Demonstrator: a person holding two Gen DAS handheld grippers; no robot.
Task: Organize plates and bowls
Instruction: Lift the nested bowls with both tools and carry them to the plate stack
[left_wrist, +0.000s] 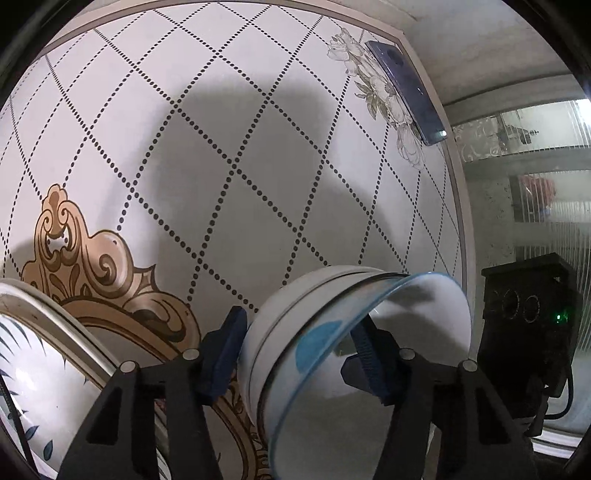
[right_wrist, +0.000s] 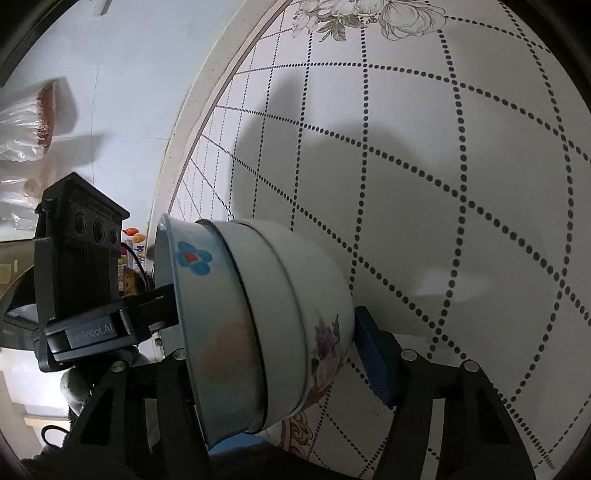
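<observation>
A stack of three nested bowls (left_wrist: 280, 332) sits between my left gripper's (left_wrist: 299, 343) blue pads, one pad against the outermost bowl's outside and the other inside the blue-rimmed inner bowl. In the right wrist view the same stack of bowls (right_wrist: 280, 317) has its mouth turned left. There the inner bowl has a blue flower and the outer one a purple flower. My right gripper (right_wrist: 269, 332) is shut on the stack, with its right pad (right_wrist: 373, 354) on the outer bowl and its left finger hidden inside. The left gripper's finger (right_wrist: 159, 301) reaches into the bowl from the left.
A plate (left_wrist: 40, 373) with a blue leaf pattern lies at the lower left. The table (left_wrist: 221, 129) has a dotted diamond cloth with a gold ornament. A blue phone (left_wrist: 406, 88) lies near the table's far edge. The right gripper's black body (left_wrist: 528, 325) is beside the bowls.
</observation>
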